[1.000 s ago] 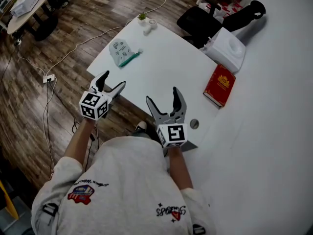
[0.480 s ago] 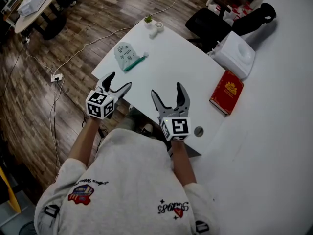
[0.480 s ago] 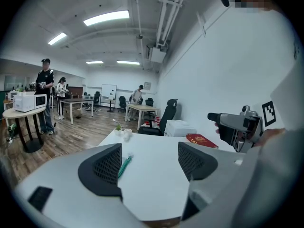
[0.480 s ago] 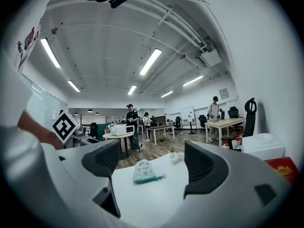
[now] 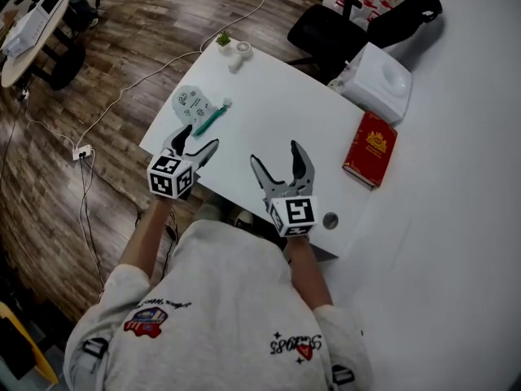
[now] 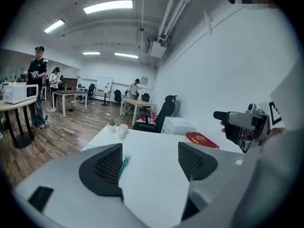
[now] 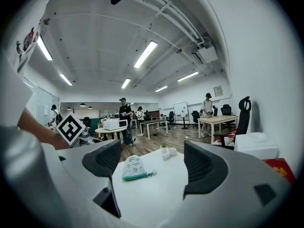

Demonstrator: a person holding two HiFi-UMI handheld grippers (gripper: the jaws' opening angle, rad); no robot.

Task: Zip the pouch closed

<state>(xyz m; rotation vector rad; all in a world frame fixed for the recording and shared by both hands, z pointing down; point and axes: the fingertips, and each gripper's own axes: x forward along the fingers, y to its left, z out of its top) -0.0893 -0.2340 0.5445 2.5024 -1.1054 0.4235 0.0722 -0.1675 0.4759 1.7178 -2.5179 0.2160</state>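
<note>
Both grippers hang at the near edge of the white tabletop [image 5: 281, 108], each at the end of an outstretched forearm. The left gripper [image 5: 200, 137] sits over the near-left corner, tipped a little downward. Its jaws are spread with nothing between them. It aims at the pouch [image 5: 192, 103], which lies flat by the tabletop's left edge, just beyond the fingertips and untouched. The right gripper [image 5: 275, 155] is held almost level near the middle of the near edge, released and empty, well apart from the pouch.

Only the head view takes in the red book [image 5: 370, 147] and white box [image 5: 376, 80] on the right. The right gripper view shows the pouch's printed face, its teal edge nearest the camera and a small potted plant [image 7: 163, 147] beyond. The left gripper view catches only a teal sliver beside its left jaw.
</note>
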